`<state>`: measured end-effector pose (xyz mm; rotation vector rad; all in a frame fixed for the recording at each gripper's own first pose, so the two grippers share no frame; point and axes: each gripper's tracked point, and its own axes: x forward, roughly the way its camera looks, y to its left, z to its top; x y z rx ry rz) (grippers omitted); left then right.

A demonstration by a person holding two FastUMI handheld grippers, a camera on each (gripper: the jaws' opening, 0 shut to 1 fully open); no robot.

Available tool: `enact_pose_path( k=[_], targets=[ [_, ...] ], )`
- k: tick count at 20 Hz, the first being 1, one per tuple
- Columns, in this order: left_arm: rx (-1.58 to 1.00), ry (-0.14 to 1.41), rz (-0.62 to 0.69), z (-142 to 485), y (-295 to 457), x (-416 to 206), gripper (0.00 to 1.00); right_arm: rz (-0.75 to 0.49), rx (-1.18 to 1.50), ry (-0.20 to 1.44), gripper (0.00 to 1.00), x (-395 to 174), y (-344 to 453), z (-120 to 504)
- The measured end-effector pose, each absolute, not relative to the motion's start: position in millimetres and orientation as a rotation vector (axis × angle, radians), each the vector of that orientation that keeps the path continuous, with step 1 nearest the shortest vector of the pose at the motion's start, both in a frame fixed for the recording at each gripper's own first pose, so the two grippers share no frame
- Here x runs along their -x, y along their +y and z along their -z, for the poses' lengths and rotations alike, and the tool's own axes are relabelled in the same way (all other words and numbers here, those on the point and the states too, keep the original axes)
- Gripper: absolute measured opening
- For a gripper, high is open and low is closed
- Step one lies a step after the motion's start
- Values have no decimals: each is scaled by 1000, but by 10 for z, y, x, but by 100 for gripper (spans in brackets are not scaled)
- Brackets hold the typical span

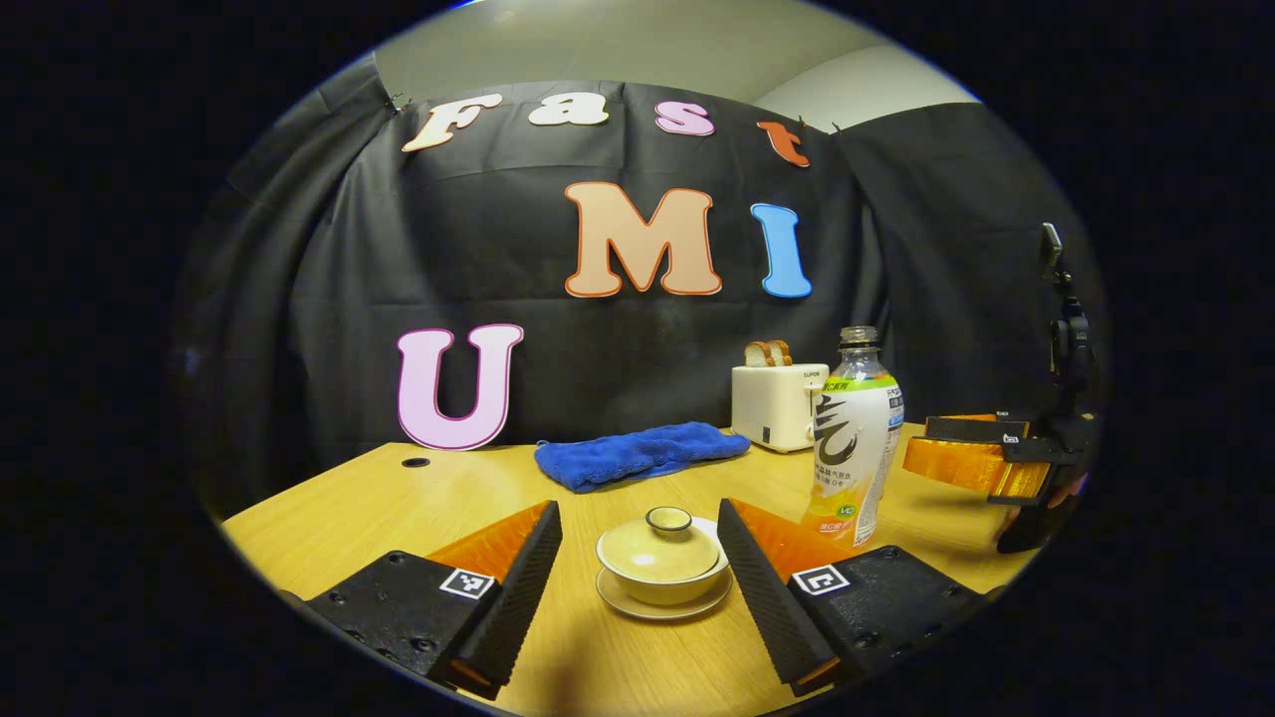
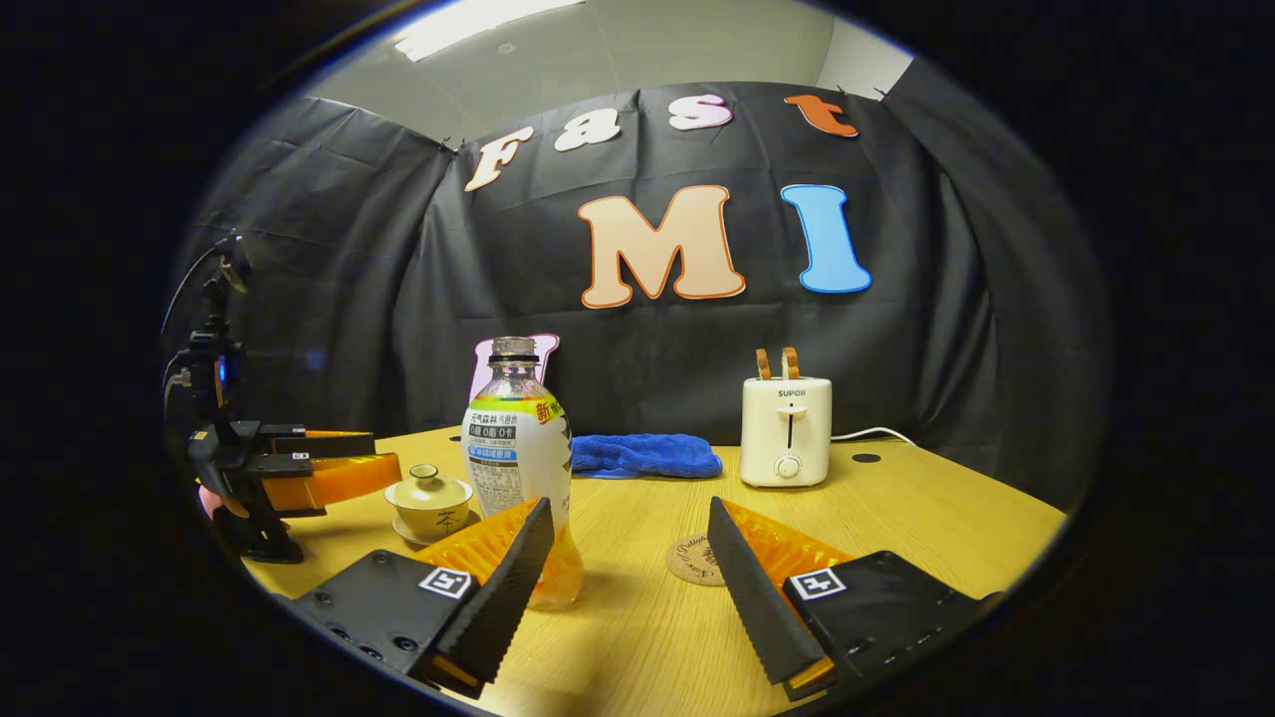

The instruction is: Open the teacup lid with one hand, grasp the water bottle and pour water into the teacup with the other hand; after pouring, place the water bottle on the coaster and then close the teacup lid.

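From the left gripper view I record my left gripper [image 1: 639, 588] with its jaws spread wide, holding nothing, the two ribbed fingers standing on either side of the teacup [image 1: 662, 573] without touching it. The teacup sits on its saucer [image 1: 663, 605] on the wooden table [image 1: 349, 518], and the lid [image 1: 665, 543] is on the cup, its small knob upright. The water bottle [image 1: 857, 438] stands upright just to the right of the teacup and a little behind it, uncapped, with liquid visible in its lower part. From the right gripper view I note my right gripper [image 2: 630, 578] also spread wide and empty; the bottle [image 2: 518, 468] stands just beyond its left finger, and I cannot tell whether that finger touches it. The round coaster [image 2: 695, 560] lies flat on the table [image 2: 946, 518] between the two fingers, near the right one, with nothing on it. In the same view the left gripper [image 2: 383, 468] appears at the far left, its orange fingers reaching toward the teacup [image 2: 430, 503]. A blue cloth [image 2: 645, 455] lies crumpled toward the back of the table, and a white toaster [image 2: 787, 430] with two slices of bread in its slots stands to the right of it, near the black wall
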<state>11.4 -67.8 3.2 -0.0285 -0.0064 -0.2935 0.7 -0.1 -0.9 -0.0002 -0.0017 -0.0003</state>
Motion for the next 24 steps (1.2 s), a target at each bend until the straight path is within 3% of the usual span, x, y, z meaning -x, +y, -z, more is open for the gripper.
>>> enact_pose_path(
  k=[2, 5, 11, 15, 16, 17, 23, 24],
  targets=[
    [34, -2, 299, -35, -699, -158, 92, -1, 0, -2, 99, -12, -3, 9],
    [26, 15, 315, -3, -773, -228, 92, -2, 0, -3, 94, -8, -1, 8],
    [3, 77, 342, 91, -885, -374, 87, -4, 0, -4, 95, -5, 5, 3],
    [-18, 103, 359, 134, -967, -458, 79, -5, 0, -4, 94, 0, 6, -4],
    [-24, 114, 361, 157, -977, -480, 74, -5, -1, -3, 98, 4, 6, -1],
    [-29, 125, 362, 171, -984, -498, 72, -5, -1, -3, 94, 5, 7, -4],
    [-35, 145, 344, 195, -967, -527, 53, -5, -1, -3, 98, 16, 15, -15],
    [-33, 144, 338, 196, -953, -527, 45, -5, -1, -2, 94, 20, 18, -10]
  ],
)
